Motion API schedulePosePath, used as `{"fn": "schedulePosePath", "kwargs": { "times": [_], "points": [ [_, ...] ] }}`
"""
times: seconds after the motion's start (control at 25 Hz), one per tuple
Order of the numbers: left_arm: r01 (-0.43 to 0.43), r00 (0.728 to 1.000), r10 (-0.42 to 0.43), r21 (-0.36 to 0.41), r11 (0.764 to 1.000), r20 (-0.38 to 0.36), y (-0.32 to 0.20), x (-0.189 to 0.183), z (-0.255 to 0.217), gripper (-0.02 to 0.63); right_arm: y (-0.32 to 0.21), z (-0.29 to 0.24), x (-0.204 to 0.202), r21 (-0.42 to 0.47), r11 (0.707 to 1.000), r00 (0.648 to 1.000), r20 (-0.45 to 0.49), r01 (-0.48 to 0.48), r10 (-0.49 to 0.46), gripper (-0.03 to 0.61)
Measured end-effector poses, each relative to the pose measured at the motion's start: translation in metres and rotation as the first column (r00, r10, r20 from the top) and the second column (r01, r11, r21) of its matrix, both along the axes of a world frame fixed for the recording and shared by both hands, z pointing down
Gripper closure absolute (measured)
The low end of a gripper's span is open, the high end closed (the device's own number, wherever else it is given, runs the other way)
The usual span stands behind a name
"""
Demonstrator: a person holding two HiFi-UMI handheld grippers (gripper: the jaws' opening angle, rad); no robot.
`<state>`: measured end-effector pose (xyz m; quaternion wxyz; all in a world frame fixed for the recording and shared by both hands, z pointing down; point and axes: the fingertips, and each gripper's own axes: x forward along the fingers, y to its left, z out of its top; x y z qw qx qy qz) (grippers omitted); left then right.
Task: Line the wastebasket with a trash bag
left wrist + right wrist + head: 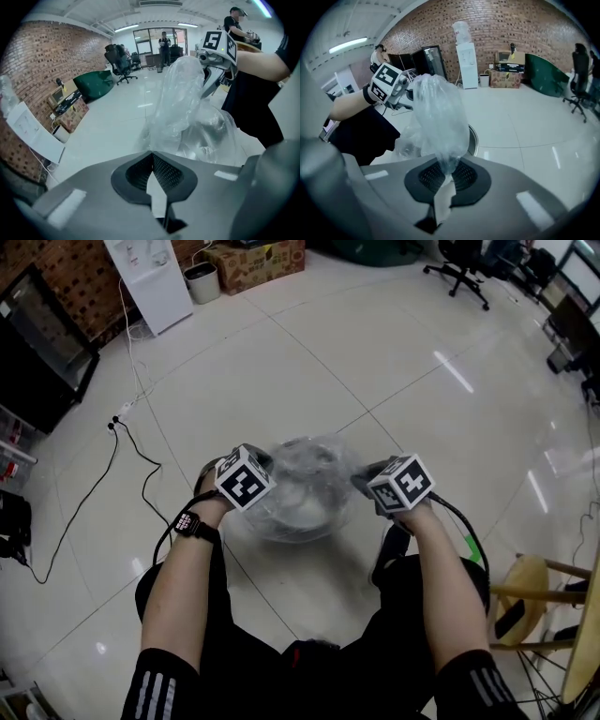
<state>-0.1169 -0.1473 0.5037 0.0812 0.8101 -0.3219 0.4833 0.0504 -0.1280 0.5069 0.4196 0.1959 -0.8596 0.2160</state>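
My left tongs [152, 154] are pinched shut on one edge of the trash bag [305, 474], my right tongs [445, 165] on the other; the wastebasket [475, 139] sits just below them; I should spread the mouth wide and lower both sides evenly.

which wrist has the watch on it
The left wrist, at the head view's left: a dark watch with a round face is strapped round it. The right wrist is bare, with only a black cable beside it.
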Motion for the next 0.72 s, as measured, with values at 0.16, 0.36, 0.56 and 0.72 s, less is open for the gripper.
{"fn": "schedulePosePath", "kwargs": {
  "times": [0.16,0.36,0.56,0.72],
  "points": [
    [0.020,1.000,-0.020,-0.025,0.999,0.015,-0.011,-0.007,0.024,0.609,-0.014,0.021,0.015,0.023,0.998,0.997,-0.057,-0.052,0.053,0.571],
    [0.072,0.997,-0.075,-0.105,0.992,-0.026,-0.015,-0.021,0.050,0.589,-0.027,0.034,0.018,0.050,0.997,0.996,-0.065,-0.050,0.053,0.554],
    [0.044,0.999,-0.045,-0.077,0.996,-0.011,-0.028,-0.019,0.042,0.591,-0.028,0.011,0.008,0.074,0.997,0.998,-0.055,0.017,-0.013,0.444],
    [0.047,0.999,-0.048,-0.073,0.996,-0.016,-0.049,-0.023,0.045,0.595,-0.017,-0.022,-0.012,0.051,0.982,0.984,-0.014,0.180,-0.180,0.411]
  ]
}}
